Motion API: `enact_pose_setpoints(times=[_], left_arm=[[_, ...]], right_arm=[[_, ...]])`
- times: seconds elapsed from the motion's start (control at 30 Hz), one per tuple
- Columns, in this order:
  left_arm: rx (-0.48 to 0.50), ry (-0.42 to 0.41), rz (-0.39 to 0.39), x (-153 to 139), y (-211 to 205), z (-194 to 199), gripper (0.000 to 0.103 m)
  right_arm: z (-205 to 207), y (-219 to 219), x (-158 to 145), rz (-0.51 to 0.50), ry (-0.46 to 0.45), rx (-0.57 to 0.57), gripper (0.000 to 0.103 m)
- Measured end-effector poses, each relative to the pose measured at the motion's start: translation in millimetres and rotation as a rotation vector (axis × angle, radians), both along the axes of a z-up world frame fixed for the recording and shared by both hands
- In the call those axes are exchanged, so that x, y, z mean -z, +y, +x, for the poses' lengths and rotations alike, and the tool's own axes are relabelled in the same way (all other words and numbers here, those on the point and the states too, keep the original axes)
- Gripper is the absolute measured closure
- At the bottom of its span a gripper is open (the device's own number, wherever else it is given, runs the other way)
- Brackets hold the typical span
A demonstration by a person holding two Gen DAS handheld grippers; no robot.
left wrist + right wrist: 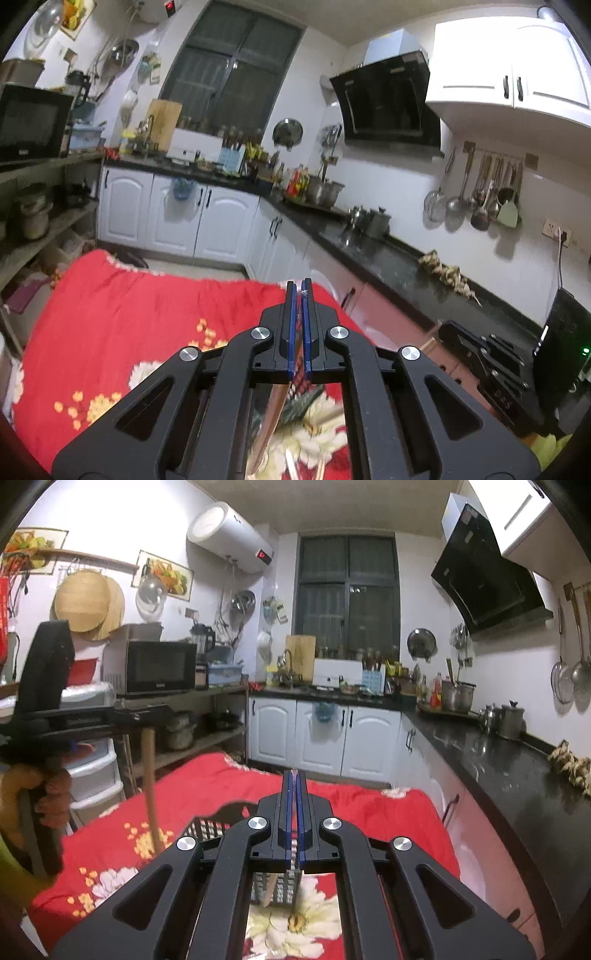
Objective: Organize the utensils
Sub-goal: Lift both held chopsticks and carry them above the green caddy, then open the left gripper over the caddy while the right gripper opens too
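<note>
Both pairs of jaws are together: the left gripper (72,747) clamps a wooden utensil (150,794) hanging upright at left, just beside the utensil basket (218,821) below the right gripper (294,775).

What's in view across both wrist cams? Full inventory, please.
cloth: 1, red with white and yellow flowers, spread over the table
basket: 1, dark, slatted, on the cloth
wooden-handled utensil: 1, tan handle, hanging from the left gripper
microwave: 1, black, left shelf
water heater: 1, white, high on the wall
range hood: 1, black, right wall
hanging ladles and strainers: several, steel, rail on the right wall
pots: a few, steel, black counter
left gripper: 1, black with blue pads, shut on the utensil
right gripper: 1, black with blue pads, shut above the basket
hand: 1, around the left gripper's handle
</note>
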State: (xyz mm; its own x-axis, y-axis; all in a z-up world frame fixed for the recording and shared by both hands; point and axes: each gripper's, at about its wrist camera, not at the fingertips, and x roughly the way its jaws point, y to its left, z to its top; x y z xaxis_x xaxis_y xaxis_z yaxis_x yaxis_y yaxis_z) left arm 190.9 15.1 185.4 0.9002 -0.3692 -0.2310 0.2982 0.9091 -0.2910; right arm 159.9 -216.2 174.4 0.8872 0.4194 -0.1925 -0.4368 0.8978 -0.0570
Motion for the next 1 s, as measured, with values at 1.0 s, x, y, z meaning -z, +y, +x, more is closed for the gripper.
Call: enact_pose_setpoints(times=[1.0], left_arm=[[-0.139,-0.091,-0.030,29.8,13.5,58.5,0.102]], right_arm=[[62.5,38.1,-10.3,-0.039,-0.065,0.044,0.101]])
